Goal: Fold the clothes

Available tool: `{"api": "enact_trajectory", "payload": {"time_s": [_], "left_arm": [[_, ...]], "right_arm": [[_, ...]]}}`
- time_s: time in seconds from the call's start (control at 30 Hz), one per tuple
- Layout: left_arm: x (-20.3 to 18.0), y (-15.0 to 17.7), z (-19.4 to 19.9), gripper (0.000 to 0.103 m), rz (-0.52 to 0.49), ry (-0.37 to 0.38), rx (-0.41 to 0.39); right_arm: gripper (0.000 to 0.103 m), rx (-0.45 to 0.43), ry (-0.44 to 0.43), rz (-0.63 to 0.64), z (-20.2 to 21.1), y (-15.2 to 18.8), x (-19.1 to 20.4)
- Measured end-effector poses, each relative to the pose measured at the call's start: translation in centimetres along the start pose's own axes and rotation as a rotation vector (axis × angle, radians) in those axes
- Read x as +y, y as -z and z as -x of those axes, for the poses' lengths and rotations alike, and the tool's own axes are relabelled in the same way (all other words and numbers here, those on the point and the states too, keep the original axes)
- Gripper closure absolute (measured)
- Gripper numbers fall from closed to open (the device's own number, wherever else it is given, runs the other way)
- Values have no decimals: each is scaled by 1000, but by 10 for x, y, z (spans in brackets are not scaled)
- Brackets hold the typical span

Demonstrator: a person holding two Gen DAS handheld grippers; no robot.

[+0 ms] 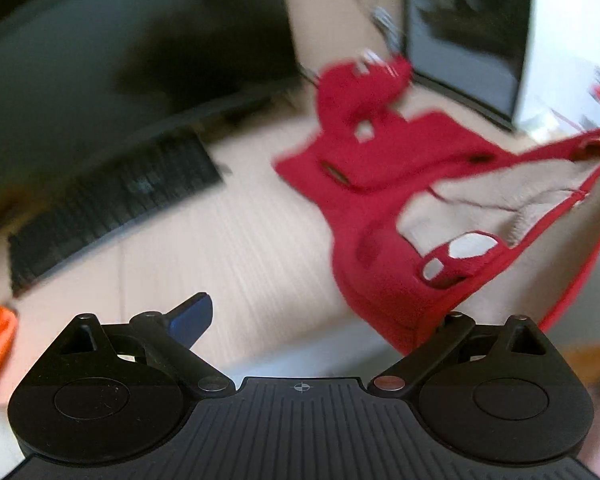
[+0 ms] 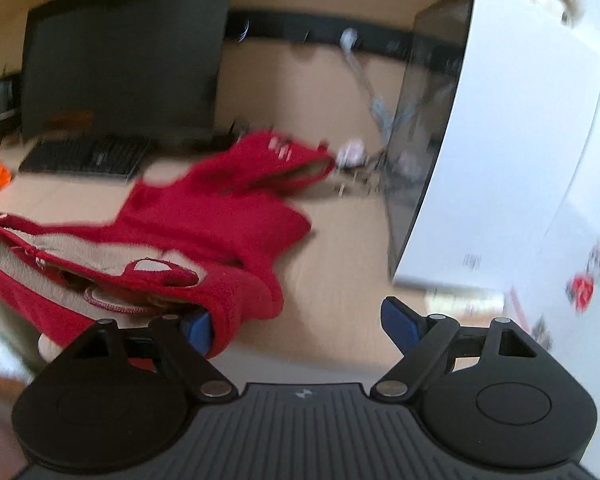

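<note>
The pale wooden counter [image 1: 228,240] filled mid-frame, a dark monitor [image 2: 120,52] upper left. A red fleece garment [image 1: 380,168] lay crumpled right of centre in the left wrist view. Left tongs [image 1: 312,320] and right tongs [image 2: 296,324] stood apart, gripping nothing, the garment draped against each one's inner finger.

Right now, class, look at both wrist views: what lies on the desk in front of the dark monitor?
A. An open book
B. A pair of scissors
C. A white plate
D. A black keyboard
D: a black keyboard lies flat on the pale desk just below the dark monitor, to the left of the red garment; no book, plate or scissors shows there.
</note>
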State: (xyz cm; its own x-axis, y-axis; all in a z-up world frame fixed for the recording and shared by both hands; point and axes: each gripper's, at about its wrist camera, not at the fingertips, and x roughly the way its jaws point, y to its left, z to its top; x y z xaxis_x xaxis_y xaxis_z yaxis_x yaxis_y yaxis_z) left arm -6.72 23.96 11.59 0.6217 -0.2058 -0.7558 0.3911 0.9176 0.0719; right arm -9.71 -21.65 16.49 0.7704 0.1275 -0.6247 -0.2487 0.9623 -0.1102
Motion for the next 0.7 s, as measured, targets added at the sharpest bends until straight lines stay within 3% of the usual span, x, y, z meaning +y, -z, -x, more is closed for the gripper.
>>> {"api": "enact_trajectory", "payload": {"time_s": [0.13, 0.37, 0.47, 0.57, 0.7], "left_arm": [[13, 22, 5, 3, -33, 127, 78], [53, -48, -23, 3, 6, 228, 27], [70, -83, -52, 3, 53, 191, 2], [88, -111, -92, 3, 161, 132, -1], [106, -131, -149, 3, 276, 93, 55]], "right_arm": [[19, 82, -28, -42, 6, 24, 15], [19, -2, 34, -32, -13, -25, 6], [19, -51, 77, -6, -46, -55, -4], [19, -42, 96, 20, -100, -74, -8], [19, -30, 122, 55, -173, -100, -14]]}}
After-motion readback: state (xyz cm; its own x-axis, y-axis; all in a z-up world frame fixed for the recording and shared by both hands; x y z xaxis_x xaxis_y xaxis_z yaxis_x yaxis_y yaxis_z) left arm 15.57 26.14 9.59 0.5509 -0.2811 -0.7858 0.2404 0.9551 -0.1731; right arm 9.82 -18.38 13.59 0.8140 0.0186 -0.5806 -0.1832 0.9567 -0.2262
